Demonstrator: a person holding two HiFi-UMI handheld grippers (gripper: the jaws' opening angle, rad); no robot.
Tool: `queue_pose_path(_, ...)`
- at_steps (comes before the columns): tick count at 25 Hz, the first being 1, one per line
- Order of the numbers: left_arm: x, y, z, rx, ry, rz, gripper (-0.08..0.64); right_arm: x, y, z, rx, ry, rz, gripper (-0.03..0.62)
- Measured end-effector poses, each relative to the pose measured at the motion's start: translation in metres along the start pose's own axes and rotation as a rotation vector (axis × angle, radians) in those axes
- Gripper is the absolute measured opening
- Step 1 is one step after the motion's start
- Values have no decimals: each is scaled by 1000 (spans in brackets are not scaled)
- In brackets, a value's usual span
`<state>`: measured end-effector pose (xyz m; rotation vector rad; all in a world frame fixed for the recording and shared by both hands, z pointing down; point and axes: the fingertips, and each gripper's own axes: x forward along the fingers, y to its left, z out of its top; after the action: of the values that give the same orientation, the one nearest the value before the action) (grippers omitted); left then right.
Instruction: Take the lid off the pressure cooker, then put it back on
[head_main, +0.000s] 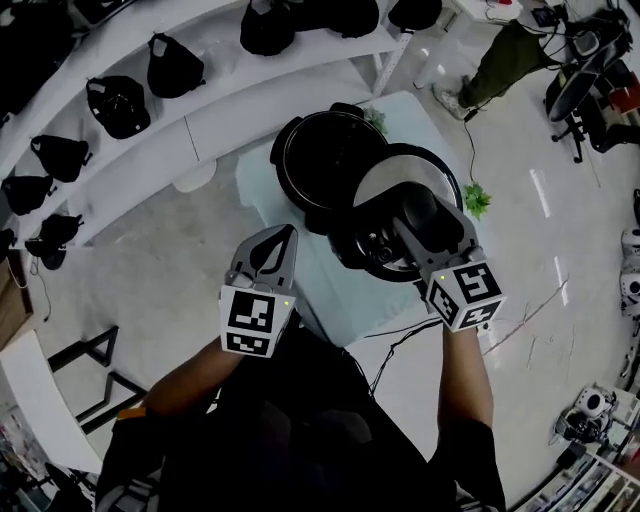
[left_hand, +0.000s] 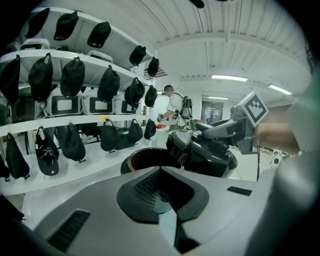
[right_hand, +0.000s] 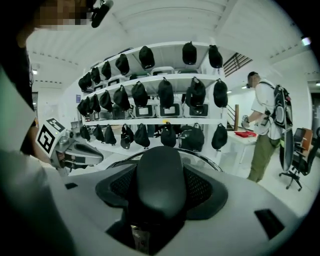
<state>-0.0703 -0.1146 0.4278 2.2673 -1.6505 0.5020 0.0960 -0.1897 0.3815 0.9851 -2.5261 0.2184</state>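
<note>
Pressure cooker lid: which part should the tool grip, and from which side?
Its raised black handle, from the person's side, jaws across its narrow width. The right tool is shut on it that way, with the lid off the pot.

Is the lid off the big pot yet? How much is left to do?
Done: the lid is off, and the pressure cooker stands open. In hand: the right gripper is clamped on the lid's handle and holds it up beside the opening. The left gripper is shut and empty. Left: put the lid back on.
</note>
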Motion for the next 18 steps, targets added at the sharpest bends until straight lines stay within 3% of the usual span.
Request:
queue_pose_path(10,15,60,4,-43,-11,51,6,83,24,24,-142,50,242,295)
queue_pose_path(18,32,82,1,-61,12,70,6,134,26,28,-222,85,370,295)
